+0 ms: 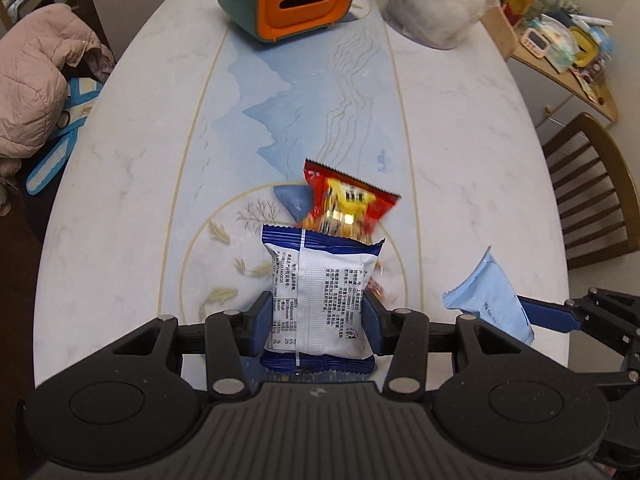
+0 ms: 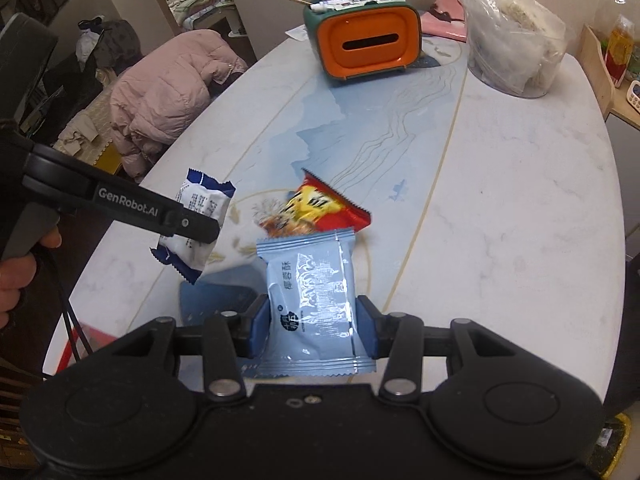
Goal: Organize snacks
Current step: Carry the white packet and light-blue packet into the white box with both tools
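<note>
Crinkled plastic film, all three snacks. The left gripper point(image 1: 319, 322) is clamped, jaws partway in, on a white-and-blue packet point(image 1: 316, 300) across its lower body, clear of the table point(image 1: 460, 140). The right gripper point(image 2: 312, 330) pinches a pale blue packet point(image 2: 314, 304) likewise. A red packet point(image 1: 348, 204) lies just beyond them. Judged light, soft, slippery and likely brittle inside; hold mid-body, moderate squeeze, not the sealed edges.

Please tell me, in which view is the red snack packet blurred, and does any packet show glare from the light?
Left wrist view: red packet smeared by motion blur, blue-and-white packet sharp. Right wrist view: red packet also blurred; light blue packet shows white glare streaks. Both views bend the table edges.
</note>
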The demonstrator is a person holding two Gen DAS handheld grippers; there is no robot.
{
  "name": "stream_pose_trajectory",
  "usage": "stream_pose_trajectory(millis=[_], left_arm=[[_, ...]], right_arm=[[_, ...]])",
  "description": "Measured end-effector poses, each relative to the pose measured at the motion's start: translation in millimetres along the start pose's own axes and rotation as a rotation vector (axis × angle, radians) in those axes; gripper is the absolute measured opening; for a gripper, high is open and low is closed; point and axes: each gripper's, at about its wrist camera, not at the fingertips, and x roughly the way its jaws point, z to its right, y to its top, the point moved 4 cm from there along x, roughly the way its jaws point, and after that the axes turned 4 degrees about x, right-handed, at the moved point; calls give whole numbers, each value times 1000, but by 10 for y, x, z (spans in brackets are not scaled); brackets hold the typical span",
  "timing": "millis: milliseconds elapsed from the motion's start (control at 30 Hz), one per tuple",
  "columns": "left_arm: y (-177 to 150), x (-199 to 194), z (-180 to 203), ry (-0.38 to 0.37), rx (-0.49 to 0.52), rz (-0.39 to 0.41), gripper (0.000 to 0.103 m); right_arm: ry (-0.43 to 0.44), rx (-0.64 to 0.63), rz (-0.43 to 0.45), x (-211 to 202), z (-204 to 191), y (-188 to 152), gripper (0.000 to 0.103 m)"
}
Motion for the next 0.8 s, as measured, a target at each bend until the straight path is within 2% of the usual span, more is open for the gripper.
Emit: stream_pose_trajectory(millis=[467, 800], left_arm=[[-668, -433, 38, -27, 76, -3, 46], [-1197, -532, -35, -48, 106, -29, 46]], right_arm=[[3, -18, 16, -373, -393, -429, 44], [29, -30, -9, -455, -732, -818, 44]])
